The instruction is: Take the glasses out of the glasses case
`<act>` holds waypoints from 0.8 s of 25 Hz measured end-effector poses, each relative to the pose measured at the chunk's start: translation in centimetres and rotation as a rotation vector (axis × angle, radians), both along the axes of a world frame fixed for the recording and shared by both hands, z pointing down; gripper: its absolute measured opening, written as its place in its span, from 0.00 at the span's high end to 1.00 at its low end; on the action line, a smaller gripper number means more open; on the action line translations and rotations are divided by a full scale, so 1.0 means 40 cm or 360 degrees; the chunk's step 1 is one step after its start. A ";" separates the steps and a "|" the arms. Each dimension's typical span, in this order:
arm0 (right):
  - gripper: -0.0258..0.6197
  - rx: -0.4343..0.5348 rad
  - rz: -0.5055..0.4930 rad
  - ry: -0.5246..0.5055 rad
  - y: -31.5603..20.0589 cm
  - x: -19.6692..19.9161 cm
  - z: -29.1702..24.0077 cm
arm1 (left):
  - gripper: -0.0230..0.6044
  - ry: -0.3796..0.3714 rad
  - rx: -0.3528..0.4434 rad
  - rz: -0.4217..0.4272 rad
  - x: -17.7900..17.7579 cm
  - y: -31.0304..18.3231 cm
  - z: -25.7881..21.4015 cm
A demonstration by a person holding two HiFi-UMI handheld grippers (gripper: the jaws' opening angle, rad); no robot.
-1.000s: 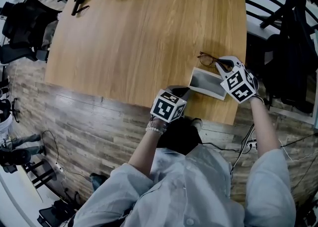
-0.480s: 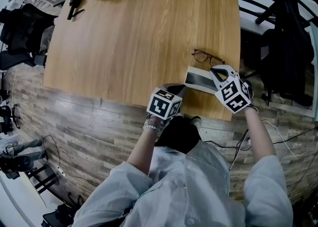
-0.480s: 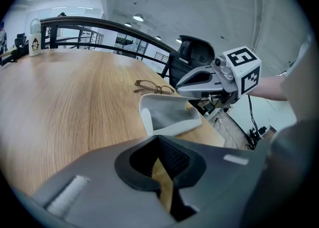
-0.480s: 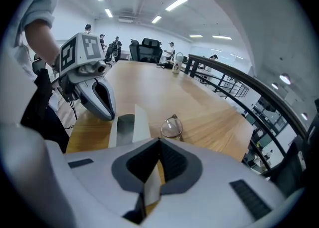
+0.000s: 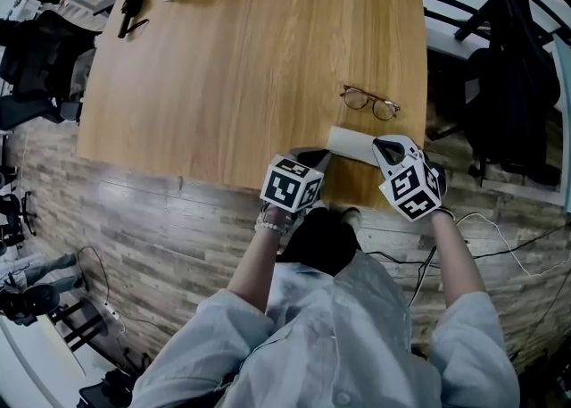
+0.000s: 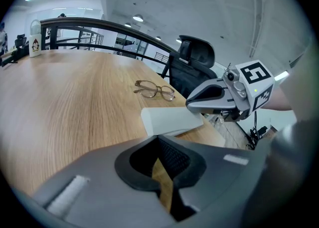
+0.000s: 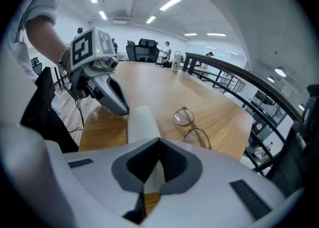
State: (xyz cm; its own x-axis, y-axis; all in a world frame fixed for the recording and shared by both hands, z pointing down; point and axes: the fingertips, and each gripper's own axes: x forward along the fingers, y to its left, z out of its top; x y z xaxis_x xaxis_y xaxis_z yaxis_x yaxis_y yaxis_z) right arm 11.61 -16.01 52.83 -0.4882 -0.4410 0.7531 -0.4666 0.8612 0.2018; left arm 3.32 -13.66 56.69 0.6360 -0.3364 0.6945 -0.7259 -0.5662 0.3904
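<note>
Glasses [image 5: 369,103] lie out on the wooden table [image 5: 223,58], near its right edge, lenses facing up, nothing gripping them. White glasses case [image 5: 350,142] sits just nearer the person than the glasses, close to the table's near edge by the near right corner. Its lid is down and a small gap separates it from the glasses.

Left gripper [image 5: 314,160] is at the case's left end. Its fingers [image 6: 174,159] are brought together with only a thin slit between them. Bare wood shows through the slit and nothing is held. The case lies just ahead of the tips.

Right gripper [image 5: 382,147] is at the case's right end. Its fingers [image 7: 172,159] are also closed together and clamp nothing. Its tip sits over the case's end, but contact is not clear. Both grippers point down at a slant toward the case from opposite ends.
</note>
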 end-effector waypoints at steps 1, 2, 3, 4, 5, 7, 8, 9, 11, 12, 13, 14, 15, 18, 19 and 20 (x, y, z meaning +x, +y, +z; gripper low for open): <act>0.96 -0.0005 0.0012 -0.0003 0.006 0.001 0.004 | 0.96 0.0001 -0.0001 -0.0001 -0.001 0.000 -0.001; 0.96 -0.0006 0.0028 -0.0011 0.010 0.002 0.005 | 0.96 0.0001 0.0000 -0.0001 -0.002 0.000 -0.001; 0.96 -0.0003 0.0048 -0.0022 0.012 0.002 0.003 | 0.96 0.0001 0.0001 -0.0001 -0.003 0.000 -0.002; 0.96 0.0003 0.0072 -0.0037 0.012 0.004 0.000 | 0.96 0.0000 0.0006 -0.0002 -0.004 -0.001 -0.003; 0.96 0.0010 0.0101 -0.0057 0.011 0.006 -0.005 | 0.96 -0.0001 0.0012 -0.0006 -0.005 -0.002 -0.003; 0.96 0.0022 0.0169 -0.0108 0.010 0.013 -0.017 | 0.96 0.0001 0.0030 -0.0020 -0.007 -0.003 -0.004; 0.96 0.0029 0.0205 -0.0132 0.009 0.019 -0.025 | 0.96 0.0004 0.0037 -0.0030 -0.008 -0.002 -0.005; 0.96 0.0041 0.0238 -0.0151 0.007 0.026 -0.035 | 0.96 0.0008 0.0044 -0.0041 -0.008 -0.001 -0.007; 0.96 0.0066 0.0309 -0.0195 0.002 0.041 -0.057 | 0.96 0.0014 0.0065 -0.0053 -0.007 0.004 -0.018; 0.96 0.0079 0.0350 -0.0230 0.000 0.048 -0.070 | 0.96 0.0016 0.0079 -0.0051 -0.004 0.007 -0.026; 0.96 0.0094 0.0389 -0.0265 -0.003 0.054 -0.085 | 0.96 0.0020 0.0096 -0.0046 -0.001 0.009 -0.036; 0.96 0.0113 0.0426 -0.0296 -0.006 0.061 -0.103 | 0.96 0.0026 0.0115 -0.0040 0.002 0.010 -0.049; 0.96 0.0133 0.0462 -0.0325 -0.008 0.069 -0.121 | 0.96 0.0036 0.0136 -0.0037 0.005 0.011 -0.064; 0.96 0.0191 0.0564 -0.0407 -0.005 0.099 -0.172 | 0.96 0.0077 0.0192 -0.0054 0.011 0.009 -0.113; 0.96 0.0215 0.0592 -0.0437 -0.005 0.108 -0.190 | 0.96 0.0092 0.0211 -0.0067 0.011 0.003 -0.133; 0.96 0.0239 0.0617 -0.0467 -0.005 0.117 -0.210 | 0.96 0.0107 0.0234 -0.0082 0.011 -0.004 -0.155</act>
